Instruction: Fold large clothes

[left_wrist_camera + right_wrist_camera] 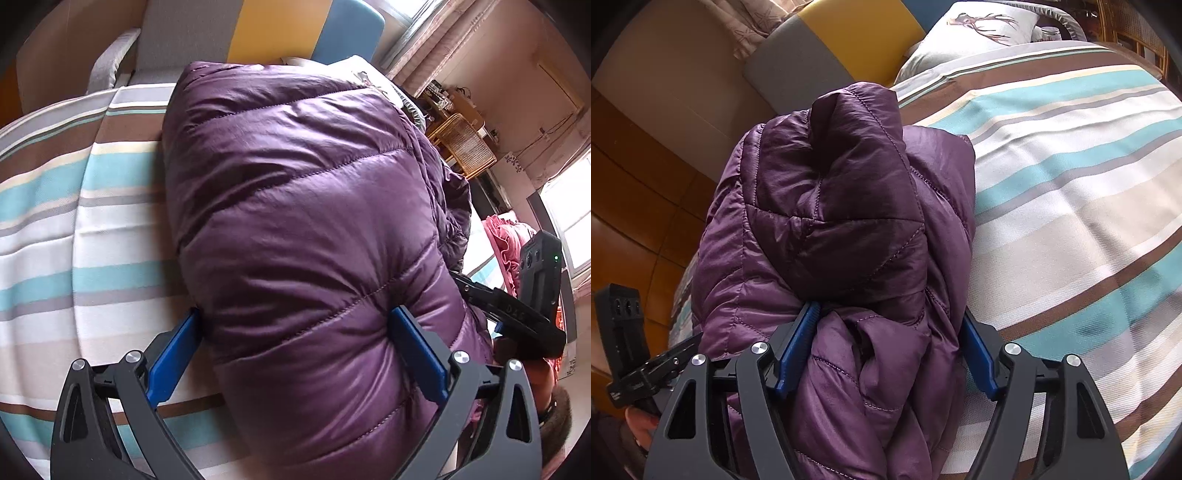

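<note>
Left wrist view: both the left gripper (295, 350) and right gripper (890, 347) are pinching the folded purple down jacket (303, 229) on the striped bed (110, 229); squeezing evenly should be keeping the bundle compact.

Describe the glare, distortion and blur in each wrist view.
Left wrist view: blown-out windows at right, soft sheen on the quilted purple puffer jacket, fisheye bending the striped bedsheet, dark vignette corners. Right wrist view: no window glare, jacket shadowed in its folds, stripes curved, sheet softly blurred towards the right edge.
</note>
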